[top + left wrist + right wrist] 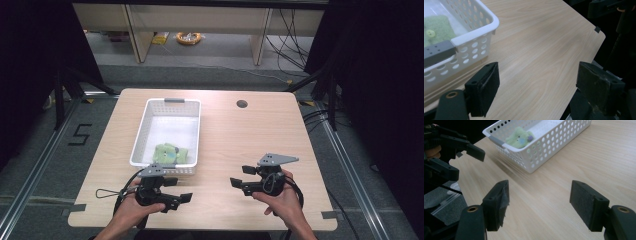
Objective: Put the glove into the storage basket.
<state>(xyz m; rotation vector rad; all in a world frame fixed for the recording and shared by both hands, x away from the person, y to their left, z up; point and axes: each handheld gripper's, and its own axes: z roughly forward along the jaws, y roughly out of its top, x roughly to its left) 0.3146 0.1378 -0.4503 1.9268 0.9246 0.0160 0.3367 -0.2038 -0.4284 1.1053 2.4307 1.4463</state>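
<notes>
A white perforated basket [141, 131] stands on the left half of the wooden table [240, 145]. A green plush toy [170, 153] lies at its near end, also seen in the left gripper view as the toy [436, 27] and in the right gripper view as the toy [520, 136]. My left gripper [181, 190] hovers just in front of the basket's near wall [474, 47], open, with bare table between its jaws [541, 85]. My right gripper [241, 176] sits right of centre near the front edge, pointing left, open and empty [540, 200]. The basket [549, 147] lies beyond it.
A round cable hole [242, 104] sits at the table's far right of centre. The left gripper [454, 152] shows at the left of the right gripper view, by the table's edge. Dark curtains flank the table; cables and a shelf frame lie on the floor beyond.
</notes>
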